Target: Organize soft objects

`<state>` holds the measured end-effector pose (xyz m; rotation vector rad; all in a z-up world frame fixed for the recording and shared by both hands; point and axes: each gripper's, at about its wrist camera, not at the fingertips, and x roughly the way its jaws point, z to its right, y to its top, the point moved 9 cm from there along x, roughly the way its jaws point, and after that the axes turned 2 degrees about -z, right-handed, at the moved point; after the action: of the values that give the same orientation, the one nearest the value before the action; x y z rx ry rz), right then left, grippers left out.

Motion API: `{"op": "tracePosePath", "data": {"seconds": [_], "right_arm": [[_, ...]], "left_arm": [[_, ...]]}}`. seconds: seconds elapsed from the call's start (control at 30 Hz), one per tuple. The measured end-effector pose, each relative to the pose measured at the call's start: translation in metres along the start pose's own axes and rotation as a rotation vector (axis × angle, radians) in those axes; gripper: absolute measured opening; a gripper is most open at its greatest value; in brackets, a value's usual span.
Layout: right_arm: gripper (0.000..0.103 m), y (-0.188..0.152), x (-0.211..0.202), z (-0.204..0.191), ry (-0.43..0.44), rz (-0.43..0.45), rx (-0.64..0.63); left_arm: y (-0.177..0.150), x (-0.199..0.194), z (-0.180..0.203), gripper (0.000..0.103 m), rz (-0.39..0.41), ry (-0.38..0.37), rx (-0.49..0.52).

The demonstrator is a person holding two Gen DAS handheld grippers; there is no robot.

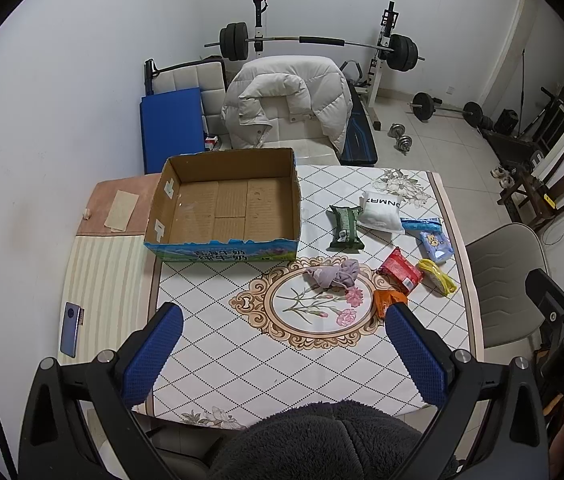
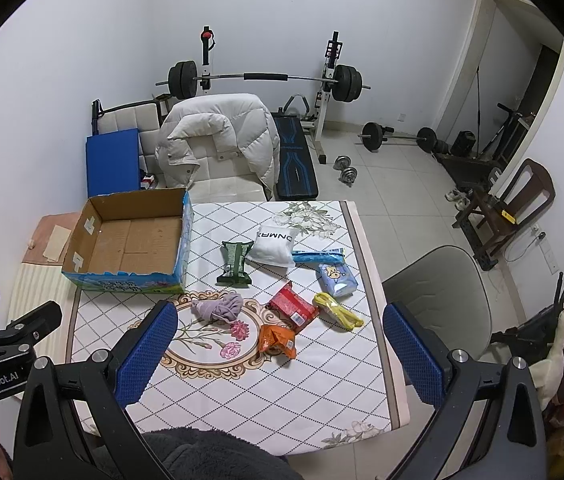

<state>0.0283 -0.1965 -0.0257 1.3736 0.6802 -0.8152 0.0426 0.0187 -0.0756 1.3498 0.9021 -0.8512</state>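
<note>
An empty cardboard box (image 1: pixel 226 208) (image 2: pixel 130 240) stands at the table's far left. To its right lie a crumpled purple cloth (image 1: pixel 333 274) (image 2: pixel 218 307), a green pack (image 1: pixel 345 227) (image 2: pixel 236 264), a white pouch (image 1: pixel 381 212) (image 2: pixel 274 250), a light-blue tissue pack (image 1: pixel 435 245) (image 2: pixel 335 278), a red pack (image 1: pixel 399 270) (image 2: pixel 293 306), an orange pack (image 1: pixel 387 302) (image 2: pixel 278 340) and a yellow band (image 1: pixel 437 275) (image 2: pixel 337 311). My left gripper (image 1: pixel 282 356) and right gripper (image 2: pixel 278 356) are open and empty, held above the table's near edge.
A phone (image 1: pixel 70 334) lies on the striped mat at the left. A grey chair (image 2: pixel 437 292) stands right of the table. A chair with a white jacket (image 1: pixel 289 100) stands behind it. Gym weights are on the floor beyond.
</note>
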Motion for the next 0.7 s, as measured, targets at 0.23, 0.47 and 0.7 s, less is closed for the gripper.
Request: {"op": "tracePosePath", "data": {"seconds": [0.23,0.47,0.7], "right_arm": [[0.103,0.014,0.032,0.015,0.071,-0.064,0.053],[0.103,0.066,0.195,0.052,0.112,-0.253,0.096],[0.103,0.068,0.433,0.029,0.125,-0.593,0.123]], "left_arm": [[0.032,0.026,0.012,0.103,0.007,-0.002,0.027],[0.104,0.137,0.044,0.103,-0.062,0.043,0.055],[0.118,0.264,0.062,0.100,-0.235,0.147,0.041]]}}
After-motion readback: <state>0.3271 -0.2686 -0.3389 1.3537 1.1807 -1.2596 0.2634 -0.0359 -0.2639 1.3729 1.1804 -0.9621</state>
